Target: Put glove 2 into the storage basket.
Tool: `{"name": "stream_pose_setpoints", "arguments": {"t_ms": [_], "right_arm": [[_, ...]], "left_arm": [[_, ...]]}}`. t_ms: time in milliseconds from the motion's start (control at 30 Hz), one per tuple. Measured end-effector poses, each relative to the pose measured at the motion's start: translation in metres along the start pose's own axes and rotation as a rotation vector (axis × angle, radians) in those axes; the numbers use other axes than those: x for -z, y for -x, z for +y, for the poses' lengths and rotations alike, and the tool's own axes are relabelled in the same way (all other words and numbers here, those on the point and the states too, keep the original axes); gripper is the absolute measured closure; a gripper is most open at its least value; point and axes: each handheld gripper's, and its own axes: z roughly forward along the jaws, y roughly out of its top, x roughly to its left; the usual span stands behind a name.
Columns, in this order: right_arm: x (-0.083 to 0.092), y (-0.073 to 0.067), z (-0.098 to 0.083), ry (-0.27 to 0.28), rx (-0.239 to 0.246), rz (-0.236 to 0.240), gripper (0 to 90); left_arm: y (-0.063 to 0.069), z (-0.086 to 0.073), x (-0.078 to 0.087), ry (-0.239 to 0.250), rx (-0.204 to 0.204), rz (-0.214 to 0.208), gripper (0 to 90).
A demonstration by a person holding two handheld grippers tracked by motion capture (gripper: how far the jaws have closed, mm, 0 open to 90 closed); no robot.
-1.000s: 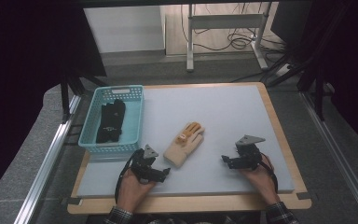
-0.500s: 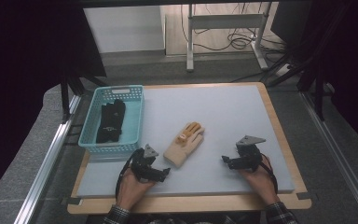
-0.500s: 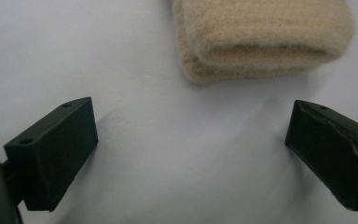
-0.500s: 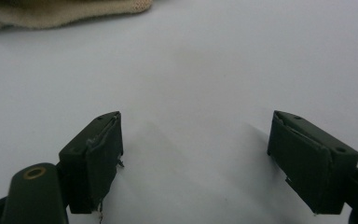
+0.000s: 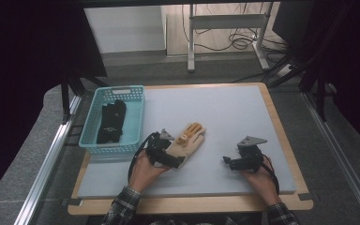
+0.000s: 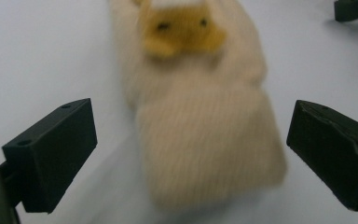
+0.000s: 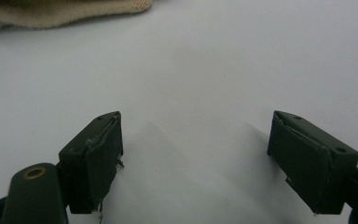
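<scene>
Item: cream knitted glove with mustard-yellow fingertips (image 5: 187, 143), soft ribbed wool, flat, cuff toward me, lying just left of the middle of the pale grey worktop (image 5: 225, 117), nearer its near edge.

My left gripper (image 6: 189, 154): fingers (image 6: 51, 154) spread wide, straddling the cuff, nothing held yet. Risk: the knit is limp and thin, so closing too high may pinch one layer only or slide off; closing too low may scrape the worktop and bunch the fabric.

My right gripper (image 7: 196, 154): fingers (image 7: 95, 154) wide open over bare worktop near the right edge, empty, well apart from the glove.

Beyond: turquoise plastic lattice basket (image 5: 136, 117) at the left edge, holding a black fabric glove (image 5: 111, 121). Risk: a dangling glove could snag its rim.
</scene>
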Motion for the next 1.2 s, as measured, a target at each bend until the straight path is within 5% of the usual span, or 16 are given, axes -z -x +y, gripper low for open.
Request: {"name": "stream_pose_setpoints", "arguments": {"t_ms": [200,400,533,633,867,1200], "right_arm": [[0.000,0.000,0.000,0.000,0.000,0.000,17.7],[0.000,0.000,0.000,0.000,-0.001,0.001,17.7],[0.000,0.000,0.000,0.001,-0.001,0.001,17.6],[0.000,0.000,0.000,0.000,0.000,0.001,17.6],[0.000,0.000,0.000,-0.002,-0.001,0.001,17.6],[0.000,0.000,0.000,-0.001,-0.001,0.001,17.6]], "left_arm": [[-0.004,0.027,-0.024,-0.047,0.005,0.012,2.2],[-0.011,0.033,-0.051,-0.118,0.054,-0.053,1.9],[0.000,0.032,-0.054,-0.151,-0.027,0.019,2.2],[0.004,0.032,-0.051,-0.150,-0.045,0.044,10.3],[0.000,0.034,-0.044,-0.144,-0.042,0.043,44.4],[-0.003,0.036,-0.040,-0.136,-0.024,0.030,55.3]]}}
